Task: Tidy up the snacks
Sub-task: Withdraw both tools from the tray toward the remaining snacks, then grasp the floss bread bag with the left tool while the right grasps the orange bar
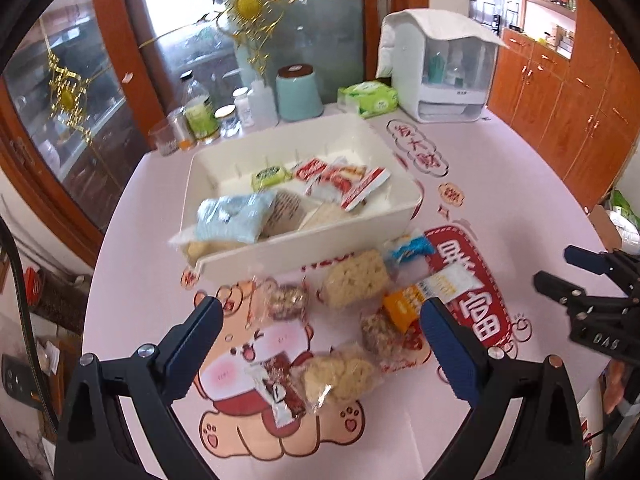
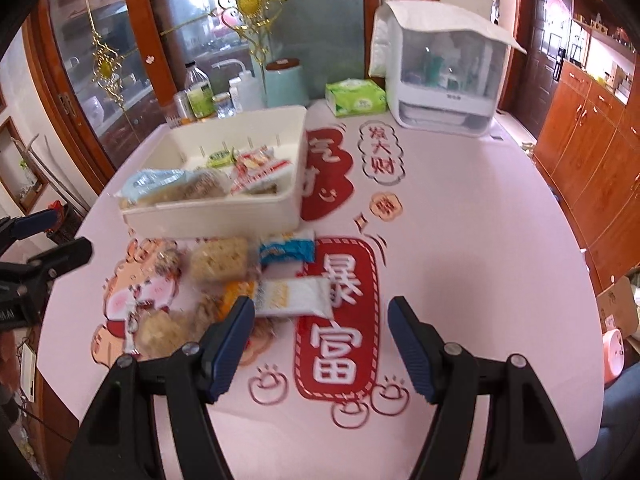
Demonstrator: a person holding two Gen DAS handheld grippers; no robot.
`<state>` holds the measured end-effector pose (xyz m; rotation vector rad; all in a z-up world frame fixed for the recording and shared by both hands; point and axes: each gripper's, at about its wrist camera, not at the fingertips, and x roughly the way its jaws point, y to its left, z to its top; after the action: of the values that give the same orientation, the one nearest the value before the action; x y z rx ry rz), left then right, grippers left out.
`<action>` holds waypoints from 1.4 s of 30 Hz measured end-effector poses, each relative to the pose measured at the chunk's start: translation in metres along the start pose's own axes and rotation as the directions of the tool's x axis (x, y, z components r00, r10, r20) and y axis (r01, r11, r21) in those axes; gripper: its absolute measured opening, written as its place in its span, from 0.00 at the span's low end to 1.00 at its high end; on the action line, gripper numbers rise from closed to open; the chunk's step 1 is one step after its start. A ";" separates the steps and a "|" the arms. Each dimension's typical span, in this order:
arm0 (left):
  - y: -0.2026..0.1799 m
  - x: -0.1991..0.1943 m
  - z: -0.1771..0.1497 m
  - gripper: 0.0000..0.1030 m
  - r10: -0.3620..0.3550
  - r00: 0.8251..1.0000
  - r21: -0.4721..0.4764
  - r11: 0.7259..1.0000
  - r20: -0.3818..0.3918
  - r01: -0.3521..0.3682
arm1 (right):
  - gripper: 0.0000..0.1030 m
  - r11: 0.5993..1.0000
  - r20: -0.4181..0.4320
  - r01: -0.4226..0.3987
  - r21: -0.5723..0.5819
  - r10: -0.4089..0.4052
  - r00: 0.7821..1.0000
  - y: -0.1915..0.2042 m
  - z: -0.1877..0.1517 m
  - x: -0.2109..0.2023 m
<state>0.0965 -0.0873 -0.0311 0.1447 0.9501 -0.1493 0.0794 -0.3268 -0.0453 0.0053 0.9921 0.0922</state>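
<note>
On the tabletop [image 1: 520,184], near its middle, sits a white bin [image 1: 304,248] already partly filled; a pale blue packet [image 1: 232,216] lies at its near left corner, red-and-white sachets [image 1: 344,180] and a small green packet [image 1: 270,176] further back; so some sorting looks done, though the bin has room left.

Loose snacks lie just in front of the bin: a pale rice-crisp block [image 1: 356,280], a blue-and-white packet [image 1: 412,250], an orange packet [image 1: 404,306], a white-and-yellow bar [image 2: 296,296], two dark nut clusters [image 1: 286,300], a round pale cracker pack [image 1: 340,372], a brown-and-white bar [image 1: 280,392]; roughly eight pieces left, by my count; blur makes that uncertain.

Left gripper [image 1: 320,320] hangs above the loose pile, jaws wide apart, nothing between them; right gripper [image 2: 320,320] hangs beside the pile's right edge, jaws about as wide, empty too, its left finger overlapping the white-and-yellow bar in view; contact cannot be told.

Judgement: mid-task; next pick not yet begun.
</note>
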 end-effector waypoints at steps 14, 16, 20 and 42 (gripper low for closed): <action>0.035 0.051 -0.069 0.96 0.010 0.993 0.047 0.999 -0.119 -0.004 | 0.68 0.997 -0.140 -0.001 0.081 0.013 0.990 -0.029 -0.043 0.050; 0.029 0.058 -0.074 0.96 0.003 0.992 0.109 0.994 -0.125 0.011 | 0.68 0.997 -0.149 -0.014 0.079 0.026 0.989 -0.025 -0.044 0.055; 0.008 0.069 -0.088 0.96 -0.030 0.989 0.271 0.960 -0.142 0.068 | 0.68 0.996 -0.166 -0.051 0.076 0.063 0.984 -0.012 -0.044 0.066; -0.014 0.169 -0.063 0.68 -0.190 0.899 0.234 0.925 -0.394 0.298 | 0.68 0.862 -0.151 -0.105 0.496 0.205 0.967 -0.009 -0.012 0.139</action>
<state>0.1406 -0.0999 -0.2063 0.3314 1.3161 -0.5135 0.1456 -0.3251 -0.1680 0.5511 1.1944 -0.0119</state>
